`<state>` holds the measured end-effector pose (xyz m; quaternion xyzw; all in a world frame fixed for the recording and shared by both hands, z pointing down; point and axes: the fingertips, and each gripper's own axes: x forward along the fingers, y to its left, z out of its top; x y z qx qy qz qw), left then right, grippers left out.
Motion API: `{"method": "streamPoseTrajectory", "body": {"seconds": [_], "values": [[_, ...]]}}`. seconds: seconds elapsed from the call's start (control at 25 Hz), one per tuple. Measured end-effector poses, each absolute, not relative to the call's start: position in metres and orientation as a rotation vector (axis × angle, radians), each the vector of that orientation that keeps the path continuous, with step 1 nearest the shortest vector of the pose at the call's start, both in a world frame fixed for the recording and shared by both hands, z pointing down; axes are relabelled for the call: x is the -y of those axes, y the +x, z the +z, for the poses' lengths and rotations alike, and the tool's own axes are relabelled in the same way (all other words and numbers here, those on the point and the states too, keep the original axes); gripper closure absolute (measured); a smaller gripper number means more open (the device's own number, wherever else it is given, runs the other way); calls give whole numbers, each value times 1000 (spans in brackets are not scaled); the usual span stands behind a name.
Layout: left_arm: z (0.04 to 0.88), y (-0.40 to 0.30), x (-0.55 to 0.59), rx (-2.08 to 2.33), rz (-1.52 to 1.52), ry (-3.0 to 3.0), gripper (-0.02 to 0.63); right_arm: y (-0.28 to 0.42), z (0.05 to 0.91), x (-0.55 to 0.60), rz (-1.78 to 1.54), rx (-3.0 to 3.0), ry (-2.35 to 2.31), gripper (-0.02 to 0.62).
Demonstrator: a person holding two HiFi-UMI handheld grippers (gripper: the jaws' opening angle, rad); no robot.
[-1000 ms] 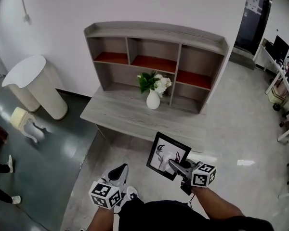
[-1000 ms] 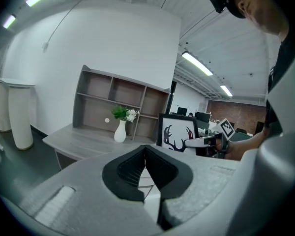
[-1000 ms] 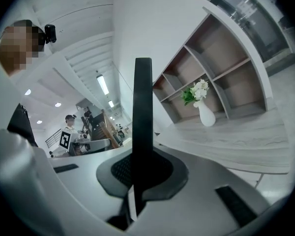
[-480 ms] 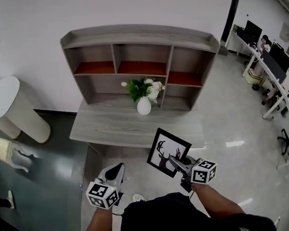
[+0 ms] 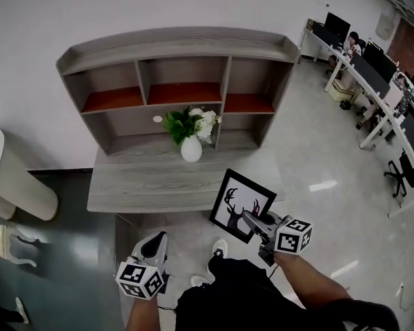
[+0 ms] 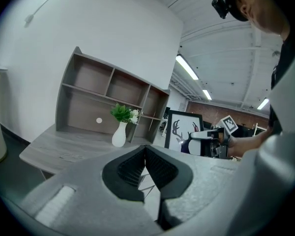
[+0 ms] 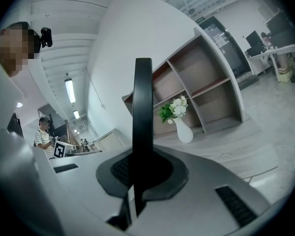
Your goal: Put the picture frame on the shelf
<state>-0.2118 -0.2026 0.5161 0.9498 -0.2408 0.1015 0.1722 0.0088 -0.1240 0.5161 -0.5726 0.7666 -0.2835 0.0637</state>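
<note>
**Deer print carried toward its new spot**

A person stands just short of a grey wooden desk (image 5: 138, 188), carrying a black picture frame (image 5: 240, 206) with a deer silhouette. The right gripper (image 5: 252, 221) is clamped on the frame low on its side. From above it is hard to say exactly where the pads bite. The jaws close across the frame's thin edge, so it stands upright and edge-on to that gripper. This hold probably stops it from swinging and keeps the print clear of the pads.

The frame hangs in the air over the floor near the desk's front edge. It is well apart from the shelf unit (image 5: 172, 43) at the back of the desk, so the placing is not yet done.

The left gripper (image 5: 154, 243) sits low at the person's left side. Its jaws are together on nothing, and it looks to be kept out of the way.

A white vase of flowers (image 5: 191, 149) stands in front of the lower middle opening. The red-floored upper compartments therefore look like the freer places for the frame.
</note>
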Motion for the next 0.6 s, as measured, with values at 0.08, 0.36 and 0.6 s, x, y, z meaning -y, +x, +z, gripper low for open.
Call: {"method": "streamPoseTrajectory", "body": {"seconds": [0.08,0.36,0.6], "values": [[517,-207,207,670,289,2694,596,16,520,129,-861,-2292,-1745,573],[519,-202,242,702,344,2694,597,48,537,172,-897,-2211,-1769,574],[513,-175,285,711,385,2711,597,78,538,219,-893,-2186,-1748,573]]}}
